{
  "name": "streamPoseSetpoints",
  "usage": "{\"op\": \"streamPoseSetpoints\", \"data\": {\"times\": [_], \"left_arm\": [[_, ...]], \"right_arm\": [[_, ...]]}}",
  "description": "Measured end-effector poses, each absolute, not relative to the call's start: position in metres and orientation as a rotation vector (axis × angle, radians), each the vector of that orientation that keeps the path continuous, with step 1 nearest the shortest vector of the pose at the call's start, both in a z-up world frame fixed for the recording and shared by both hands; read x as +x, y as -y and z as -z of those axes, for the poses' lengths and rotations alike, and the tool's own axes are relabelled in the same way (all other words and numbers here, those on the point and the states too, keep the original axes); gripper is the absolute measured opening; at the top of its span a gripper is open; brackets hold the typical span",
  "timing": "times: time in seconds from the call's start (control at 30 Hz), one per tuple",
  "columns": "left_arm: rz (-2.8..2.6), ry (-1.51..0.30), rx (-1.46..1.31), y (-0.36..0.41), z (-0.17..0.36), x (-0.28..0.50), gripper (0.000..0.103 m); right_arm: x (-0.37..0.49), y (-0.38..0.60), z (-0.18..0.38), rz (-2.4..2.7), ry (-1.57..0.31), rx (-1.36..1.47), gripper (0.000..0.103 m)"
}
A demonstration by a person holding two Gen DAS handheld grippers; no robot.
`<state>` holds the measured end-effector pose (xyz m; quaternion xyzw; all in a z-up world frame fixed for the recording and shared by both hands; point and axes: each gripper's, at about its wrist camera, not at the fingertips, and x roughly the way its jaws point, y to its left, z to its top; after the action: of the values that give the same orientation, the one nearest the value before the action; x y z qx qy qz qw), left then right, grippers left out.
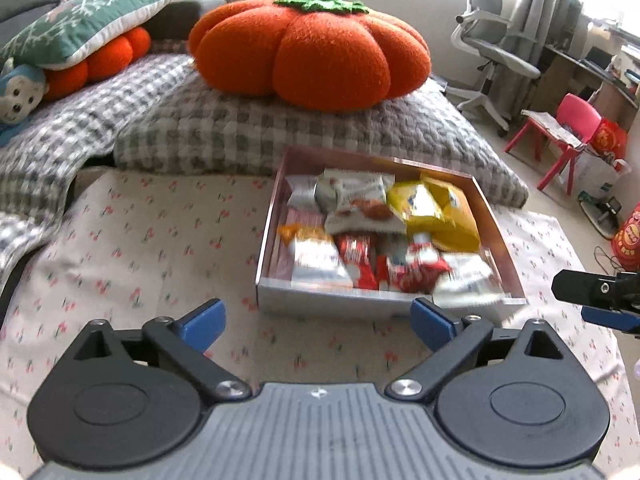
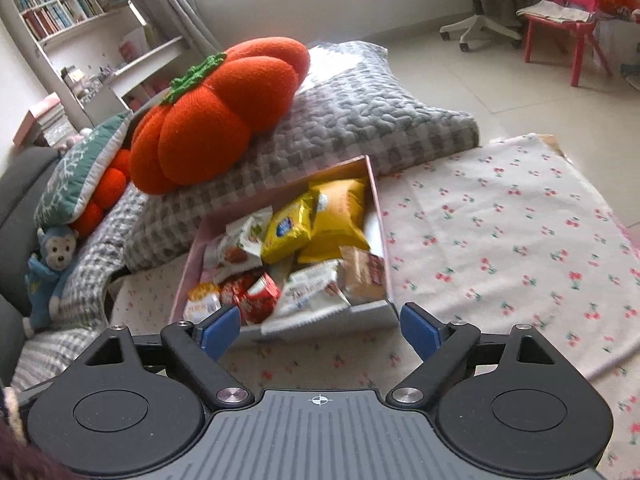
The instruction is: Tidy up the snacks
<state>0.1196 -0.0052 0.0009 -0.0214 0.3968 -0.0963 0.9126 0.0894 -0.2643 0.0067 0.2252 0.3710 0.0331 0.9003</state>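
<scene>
Pink box [image 1: 502,236] on cherry-print cloth [image 1: 160,240], packed with snack packets [image 1: 360,216]

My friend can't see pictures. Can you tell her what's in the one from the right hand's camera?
A pink box full of snack packets sits on a cherry-print cloth, just ahead of the open, empty right gripper. Yellow packets lie at the back, red ones in front. A big orange pumpkin cushion rests on a checked blanket behind.

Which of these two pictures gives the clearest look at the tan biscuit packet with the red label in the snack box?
The right wrist view: the tan biscuit packet with the red label stands clearly in the pink cardboard box's near right corner. In the left wrist view, blurred wrappers fill that corner, and I cannot pick it out.
</scene>
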Motion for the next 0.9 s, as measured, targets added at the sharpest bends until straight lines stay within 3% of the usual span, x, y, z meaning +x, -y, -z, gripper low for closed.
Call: {"op": "streamPoseSetpoints", "data": {"times": [0.9], "left_arm": [[0.084, -0.919, -0.022, -0.007, -0.005, 0.040, 0.103]], "right_arm": [[0.018, 0.211, -0.007, -0.051, -0.827, 0.150, 0.094]]}}
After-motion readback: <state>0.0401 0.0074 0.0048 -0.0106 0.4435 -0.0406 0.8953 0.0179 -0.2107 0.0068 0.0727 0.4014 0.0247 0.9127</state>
